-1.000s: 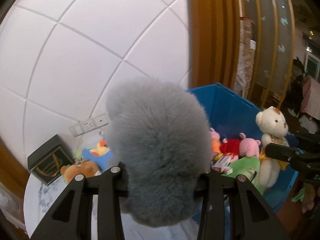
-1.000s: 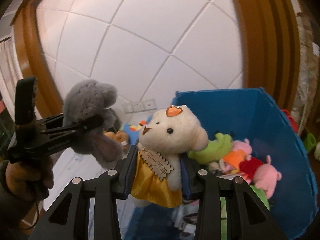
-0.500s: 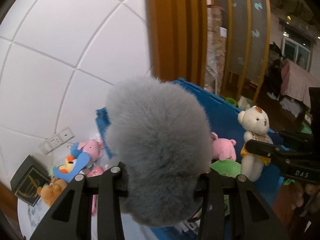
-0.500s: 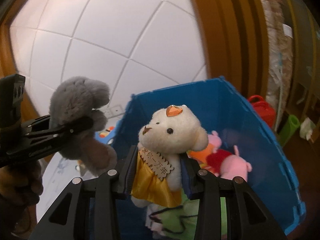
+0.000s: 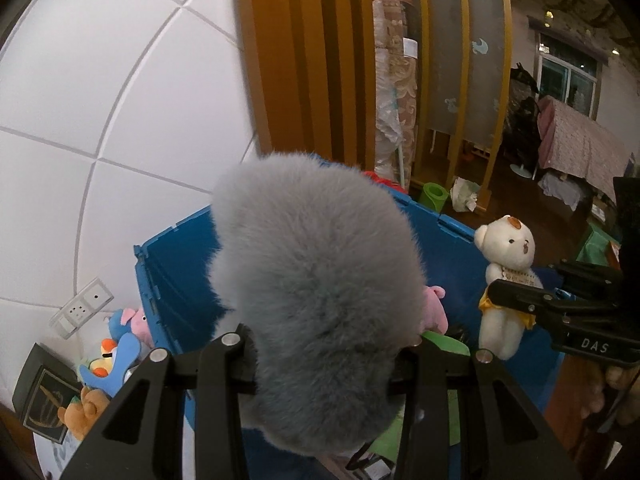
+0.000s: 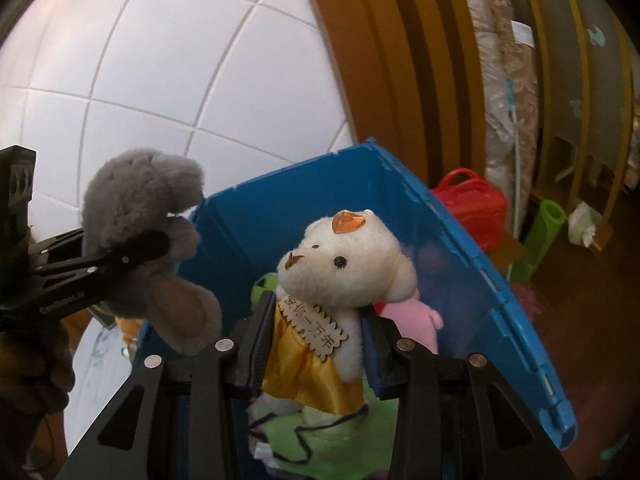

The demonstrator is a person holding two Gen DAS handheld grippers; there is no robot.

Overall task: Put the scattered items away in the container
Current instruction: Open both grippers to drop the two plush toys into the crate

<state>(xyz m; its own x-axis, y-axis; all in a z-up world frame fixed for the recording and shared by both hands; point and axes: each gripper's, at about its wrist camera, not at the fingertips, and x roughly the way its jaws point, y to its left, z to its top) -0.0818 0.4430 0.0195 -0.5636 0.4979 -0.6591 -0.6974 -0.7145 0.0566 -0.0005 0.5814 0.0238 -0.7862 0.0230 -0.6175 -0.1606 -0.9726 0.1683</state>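
My left gripper [image 5: 324, 354] is shut on a fluffy grey plush toy [image 5: 316, 300], held over the open blue crate [image 5: 176, 280]. From the right wrist view the same grey plush toy [image 6: 140, 216] hangs at the crate's left edge. My right gripper [image 6: 316, 340] is shut on a white teddy bear [image 6: 340, 272] in a yellow satin skirt with an orange heart on its head, held above the blue crate [image 6: 480, 280]. In the left wrist view that teddy bear [image 5: 506, 280] shows at the right. Pink and green toys lie in the crate.
Several plush toys [image 5: 116, 356] lie on the white table beside the crate, next to a dark box [image 5: 40, 392]. A tiled wall with a socket [image 5: 80, 308] stands behind. A red bag [image 6: 472, 204] and a green roll [image 6: 540, 240] sit past the crate.
Both grippers have swung to the right with their toys, from over the table to over the crate. The table toys have slid to the left of the left wrist view.
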